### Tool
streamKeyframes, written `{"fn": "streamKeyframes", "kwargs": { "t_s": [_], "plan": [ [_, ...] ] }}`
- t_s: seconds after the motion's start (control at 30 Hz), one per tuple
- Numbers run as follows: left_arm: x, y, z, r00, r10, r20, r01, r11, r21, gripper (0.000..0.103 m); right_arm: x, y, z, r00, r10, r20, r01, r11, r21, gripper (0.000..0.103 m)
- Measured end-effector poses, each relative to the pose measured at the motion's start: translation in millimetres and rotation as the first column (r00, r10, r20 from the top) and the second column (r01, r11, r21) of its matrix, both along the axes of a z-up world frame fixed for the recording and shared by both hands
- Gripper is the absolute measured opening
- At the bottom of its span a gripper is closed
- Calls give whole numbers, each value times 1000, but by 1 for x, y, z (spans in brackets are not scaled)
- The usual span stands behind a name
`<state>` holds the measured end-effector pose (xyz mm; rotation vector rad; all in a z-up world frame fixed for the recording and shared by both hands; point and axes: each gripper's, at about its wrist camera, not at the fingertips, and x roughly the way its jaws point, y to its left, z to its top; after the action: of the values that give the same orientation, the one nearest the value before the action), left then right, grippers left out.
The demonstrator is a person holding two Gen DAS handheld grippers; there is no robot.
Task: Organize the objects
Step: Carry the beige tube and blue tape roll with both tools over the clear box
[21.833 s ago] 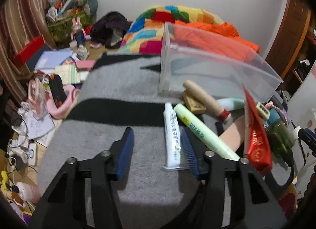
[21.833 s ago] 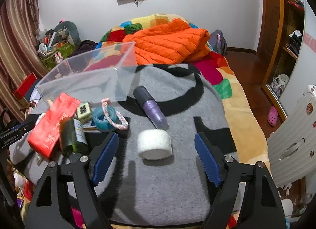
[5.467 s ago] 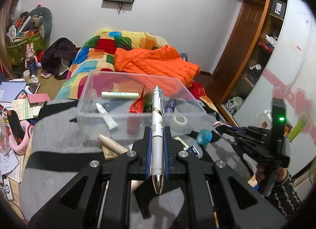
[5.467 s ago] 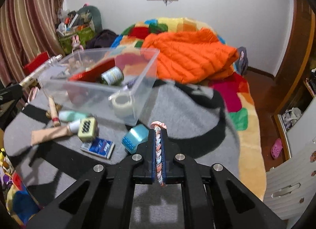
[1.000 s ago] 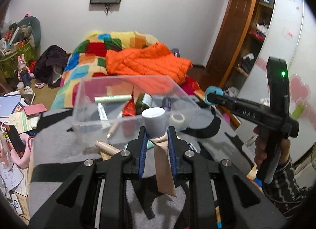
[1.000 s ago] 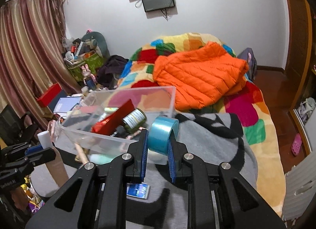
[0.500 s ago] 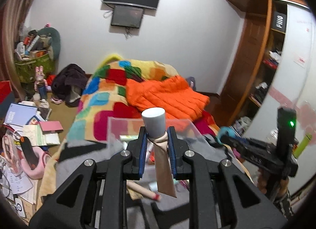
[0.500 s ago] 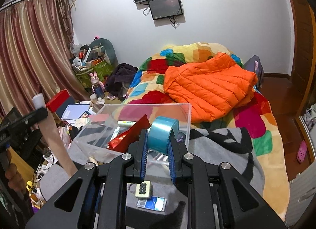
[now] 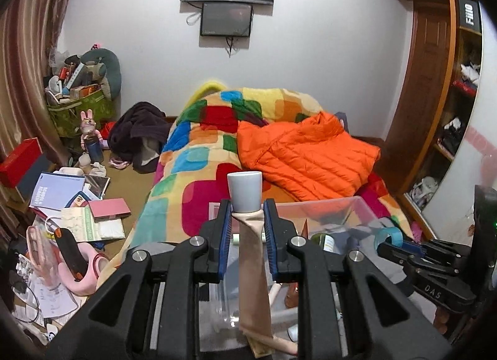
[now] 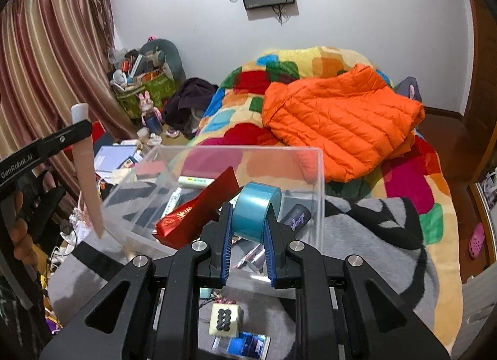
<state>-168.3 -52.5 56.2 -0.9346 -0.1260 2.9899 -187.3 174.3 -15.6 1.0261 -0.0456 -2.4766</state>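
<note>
My left gripper [image 9: 247,215] is shut on a beige tube with a grey-white cap [image 9: 253,266], held cap-up above the near left part of the clear plastic bin [image 9: 354,204]. The same beige tube [image 10: 88,173] hangs at the left of the right wrist view, over the bin's left corner. My right gripper [image 10: 247,223] is shut on a blue tape roll [image 10: 256,212] just above the bin's [image 10: 320,179] near wall. Inside the bin lie a red packet [image 10: 198,207], white tubes [image 10: 174,200], a purple bottle [image 10: 295,215] and a green bottle [image 9: 323,240].
The bin stands on a grey-and-black blanket [image 10: 366,235] on a bed. A cream cube with black dots [image 10: 223,318] and a blue packet [image 10: 242,346] lie in front of the bin. An orange jacket [image 10: 341,117] lies behind it. Papers and clutter [image 9: 71,204] cover the floor at left.
Both grippers have moved over the bin while keeping their grip. The left one, with the tube, swung up and forward; the right one, with the tape, came down closer to the bin's near wall.
</note>
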Motion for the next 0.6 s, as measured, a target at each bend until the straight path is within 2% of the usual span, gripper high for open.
{"fn": "streamKeyframes", "kwargs": {
  "t_s": [0.33, 0.47, 0.6],
  "plan": [
    [-35, 26, -43, 979, -128, 161, 123, 992, 42, 20, -13, -22, -25, 997, 50, 61, -52, 998, 43, 16],
    [-32, 32, -44, 970, -166, 176, 156, 985, 73, 20, -13, -26, -28, 995, 62, 77, -66, 996, 58, 16],
    [-19, 34, -33, 973, -184, 142, 174, 982, 79, 20, -13, -24, -26, 993, 70, 92, -74, 996, 48, 17]
  ]
}}
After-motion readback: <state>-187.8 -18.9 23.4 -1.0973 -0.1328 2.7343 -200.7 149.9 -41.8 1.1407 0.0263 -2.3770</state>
